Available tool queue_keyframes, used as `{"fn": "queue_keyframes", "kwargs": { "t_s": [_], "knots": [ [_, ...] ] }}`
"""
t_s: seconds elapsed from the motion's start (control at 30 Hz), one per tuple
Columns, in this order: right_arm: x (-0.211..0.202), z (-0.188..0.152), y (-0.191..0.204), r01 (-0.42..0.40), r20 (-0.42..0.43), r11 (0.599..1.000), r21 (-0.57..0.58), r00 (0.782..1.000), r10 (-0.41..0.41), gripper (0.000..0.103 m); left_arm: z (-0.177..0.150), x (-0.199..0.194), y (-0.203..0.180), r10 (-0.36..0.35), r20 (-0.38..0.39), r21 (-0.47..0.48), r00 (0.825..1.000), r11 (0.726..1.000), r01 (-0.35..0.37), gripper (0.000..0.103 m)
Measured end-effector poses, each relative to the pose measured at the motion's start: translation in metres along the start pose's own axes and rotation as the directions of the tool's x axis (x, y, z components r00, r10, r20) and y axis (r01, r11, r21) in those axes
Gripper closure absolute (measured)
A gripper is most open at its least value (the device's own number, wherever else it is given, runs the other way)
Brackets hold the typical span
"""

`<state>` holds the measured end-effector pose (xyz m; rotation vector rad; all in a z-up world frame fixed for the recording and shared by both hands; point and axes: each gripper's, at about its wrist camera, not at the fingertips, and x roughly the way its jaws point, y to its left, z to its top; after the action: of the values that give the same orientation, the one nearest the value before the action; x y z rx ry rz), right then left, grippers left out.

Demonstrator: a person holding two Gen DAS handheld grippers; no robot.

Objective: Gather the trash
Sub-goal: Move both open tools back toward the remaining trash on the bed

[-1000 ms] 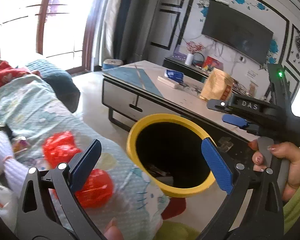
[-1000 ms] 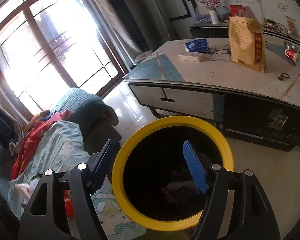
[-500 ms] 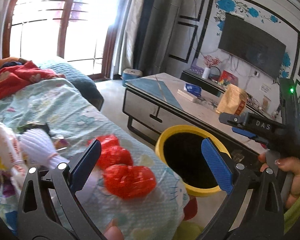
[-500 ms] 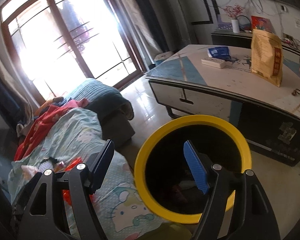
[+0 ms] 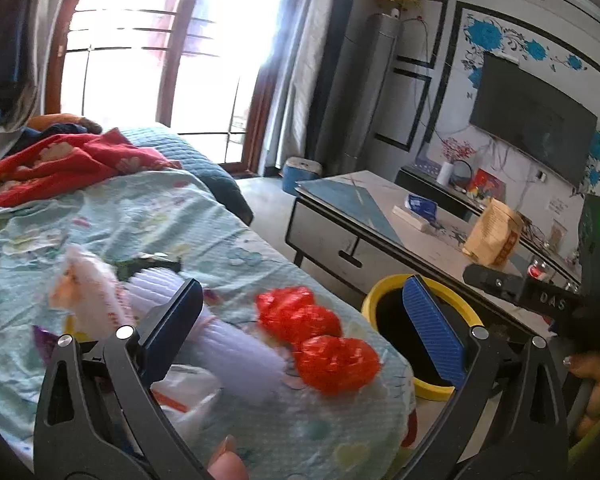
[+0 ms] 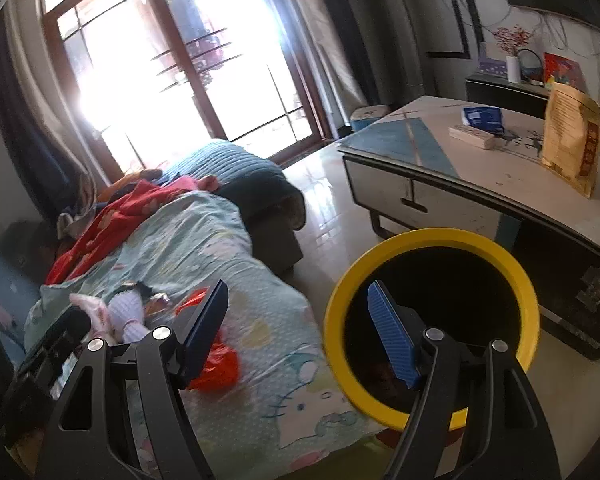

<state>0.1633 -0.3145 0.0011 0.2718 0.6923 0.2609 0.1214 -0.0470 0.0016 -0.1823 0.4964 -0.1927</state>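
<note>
Ahead, red trash lies on the bed, low centre in the left view, between the left tool's spread, empty jaws; that hand looks nearer. The bin stands lower right, just beside the bed. The right tool is open too, holding nothing.
</note>
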Motion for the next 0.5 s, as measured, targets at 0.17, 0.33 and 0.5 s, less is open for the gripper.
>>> {"fn": "queue_keyframes", "kwargs": {
  "t_s": [0.17,0.33,0.5],
  "knots": [
    [-0.003,-0.005,0.019,-0.037,-0.001,0.999,-0.038,0.999,0.037,0.033,0.002,-0.012,0.018,0.036,0.016,-0.019,0.999,0.999,-0.035,0.011],
    [-0.005,-0.012,0.039,-0.075,-0.008,0.994,-0.081,0.997,0.075,0.033,0.003,-0.021,0.034,0.058,0.031,-0.038,0.998,0.998,-0.057,0.011],
    [-0.004,-0.021,0.059,-0.108,-0.024,0.987,-0.121,0.994,0.105,0.033,0.004,-0.033,0.052,0.093,0.044,-0.060,0.995,0.994,-0.090,0.011]
  ]
}}
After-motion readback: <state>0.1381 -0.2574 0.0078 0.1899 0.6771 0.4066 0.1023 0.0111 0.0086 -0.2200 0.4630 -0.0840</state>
